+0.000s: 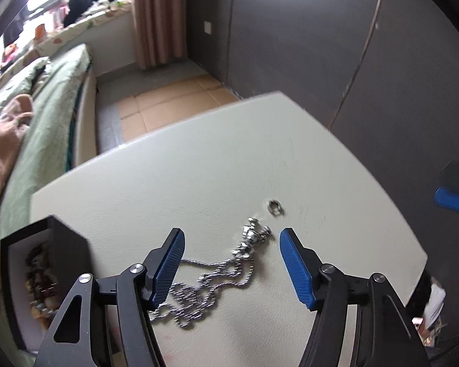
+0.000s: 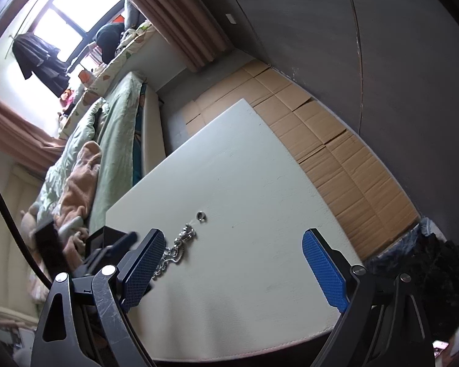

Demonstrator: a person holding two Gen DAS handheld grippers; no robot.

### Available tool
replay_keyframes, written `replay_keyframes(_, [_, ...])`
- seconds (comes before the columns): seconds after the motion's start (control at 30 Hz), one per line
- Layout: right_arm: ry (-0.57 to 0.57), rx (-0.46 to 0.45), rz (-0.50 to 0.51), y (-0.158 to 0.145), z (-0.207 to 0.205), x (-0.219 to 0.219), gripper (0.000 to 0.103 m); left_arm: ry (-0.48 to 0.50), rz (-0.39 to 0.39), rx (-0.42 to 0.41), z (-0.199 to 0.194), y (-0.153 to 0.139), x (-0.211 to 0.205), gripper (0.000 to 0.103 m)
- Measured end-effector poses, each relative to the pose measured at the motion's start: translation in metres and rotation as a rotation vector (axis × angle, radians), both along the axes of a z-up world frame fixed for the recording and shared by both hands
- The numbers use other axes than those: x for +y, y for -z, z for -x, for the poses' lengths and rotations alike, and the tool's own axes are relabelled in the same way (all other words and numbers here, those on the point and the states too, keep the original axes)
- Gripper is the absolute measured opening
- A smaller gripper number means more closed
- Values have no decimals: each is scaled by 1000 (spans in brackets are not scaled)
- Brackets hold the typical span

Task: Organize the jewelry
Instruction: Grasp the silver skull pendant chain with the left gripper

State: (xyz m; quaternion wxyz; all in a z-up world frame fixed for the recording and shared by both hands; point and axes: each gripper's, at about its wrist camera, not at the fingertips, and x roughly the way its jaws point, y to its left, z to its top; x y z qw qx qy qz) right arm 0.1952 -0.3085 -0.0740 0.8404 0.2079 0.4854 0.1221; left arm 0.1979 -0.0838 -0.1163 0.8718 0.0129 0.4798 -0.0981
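My left gripper (image 1: 231,263) hangs with its ribbed blue fingers apart over a silver bead chain (image 1: 205,278) heaped on the matte white tabletop (image 1: 199,168), pendant end pointing away. Beyond lies a small metal ring (image 1: 273,205); a black box (image 1: 30,278) sits left. My right gripper (image 2: 232,270) is also spread, empty.

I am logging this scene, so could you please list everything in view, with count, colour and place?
chain: one, silver, piled on the table between the left gripper's fingers
ring: one, silver, on the table just beyond the chain
box: one, black, open, at the table's left edge
table: one, white
bed: one, green cover, left of the table
cardboard: tan sheets on the floor
left gripper: black, blue pads, open
right gripper: black, blue pads, open
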Motion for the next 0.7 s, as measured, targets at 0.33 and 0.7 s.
replay_keyframes(0.33, [34, 17, -14, 2, -8, -21, 92, 70, -70, 32, -13, 21, -20, 51])
replay_keyframes(0.7, [13, 35, 10, 6, -16, -14, 92, 106, -80, 46, -13, 26, -19, 25])
